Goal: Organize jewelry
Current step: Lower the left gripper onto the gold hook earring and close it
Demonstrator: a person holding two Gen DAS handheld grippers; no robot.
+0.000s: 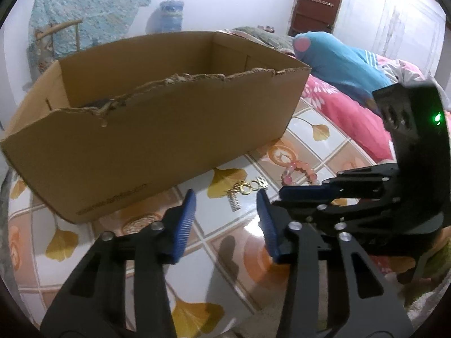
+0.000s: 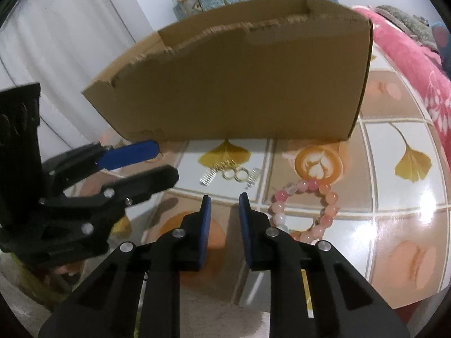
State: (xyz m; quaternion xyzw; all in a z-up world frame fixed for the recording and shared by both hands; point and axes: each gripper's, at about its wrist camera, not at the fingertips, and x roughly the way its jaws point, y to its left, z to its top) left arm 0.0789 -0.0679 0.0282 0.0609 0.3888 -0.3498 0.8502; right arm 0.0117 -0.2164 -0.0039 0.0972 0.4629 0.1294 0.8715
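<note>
- Cardboard box (image 1: 157, 129): open-topped, near wall torn ragged, standing on the tabletop (image 1: 225, 239) at the far left. Something dark lies at the bottom; I cannot tell what.
- My left gripper (image 1: 225, 197): fingers partly apart, nothing between them, above the tabletop just short of the earrings.
- Gold earrings (image 1: 245, 190): two rings with small silver spring-like pieces beside them, loose on the tabletop just in front of the box, outside it.
- My right gripper (image 2: 225, 201): fingers narrowed to a small gap, holding nothing, between the earrings and the bracelet.
- Pink bead bracelet (image 2: 307, 211): flat on the tabletop right of the earrings, just beside my right finger, outside the box.
</note>
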